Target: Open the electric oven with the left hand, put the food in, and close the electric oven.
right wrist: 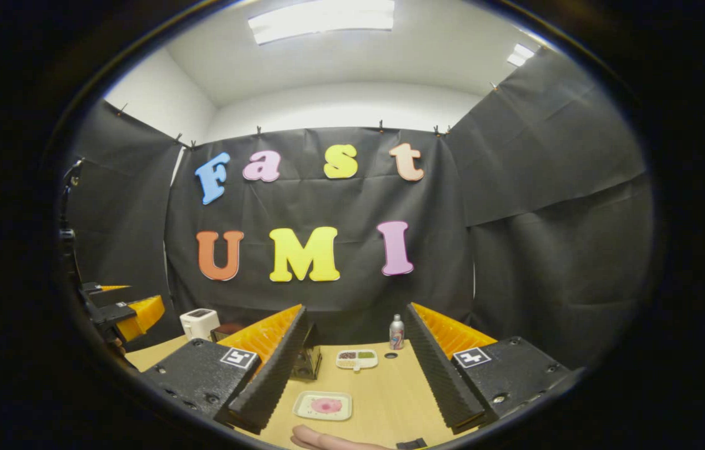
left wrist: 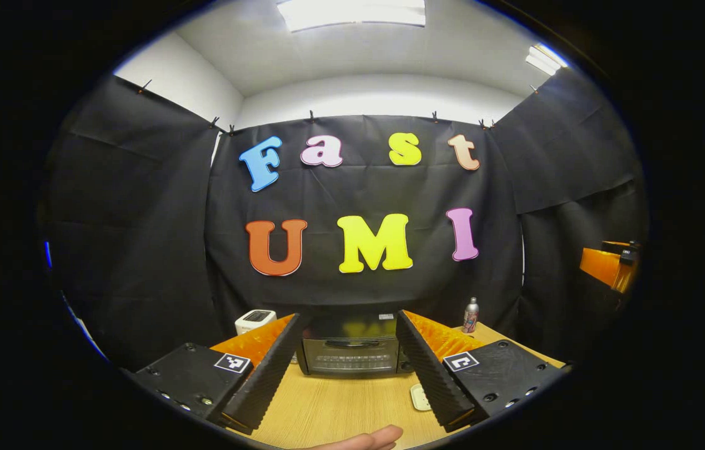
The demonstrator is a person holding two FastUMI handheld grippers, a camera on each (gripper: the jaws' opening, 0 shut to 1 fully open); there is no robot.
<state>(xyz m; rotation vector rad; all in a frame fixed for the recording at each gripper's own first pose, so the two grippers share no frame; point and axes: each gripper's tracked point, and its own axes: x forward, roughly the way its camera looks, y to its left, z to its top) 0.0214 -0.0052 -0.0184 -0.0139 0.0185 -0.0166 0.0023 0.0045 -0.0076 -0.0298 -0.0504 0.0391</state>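
While both hand-held grippers [left wrist: 352, 369] [right wrist: 352, 369] gape wide and empty, the oven [left wrist: 350, 350] door is closed.

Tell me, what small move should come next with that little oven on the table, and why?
Probably the left hand-held gripper should ease forward toward the electric oven's door handle. The door looks shut, the gripper is open and well back from it, and the oven sits straight ahead between its fingers. The food on the tray waits on the table.

Left gripper [left wrist: 352, 369] and right gripper [right wrist: 352, 375], black screw-studded housings, square white fiducial markers, ridged jaws
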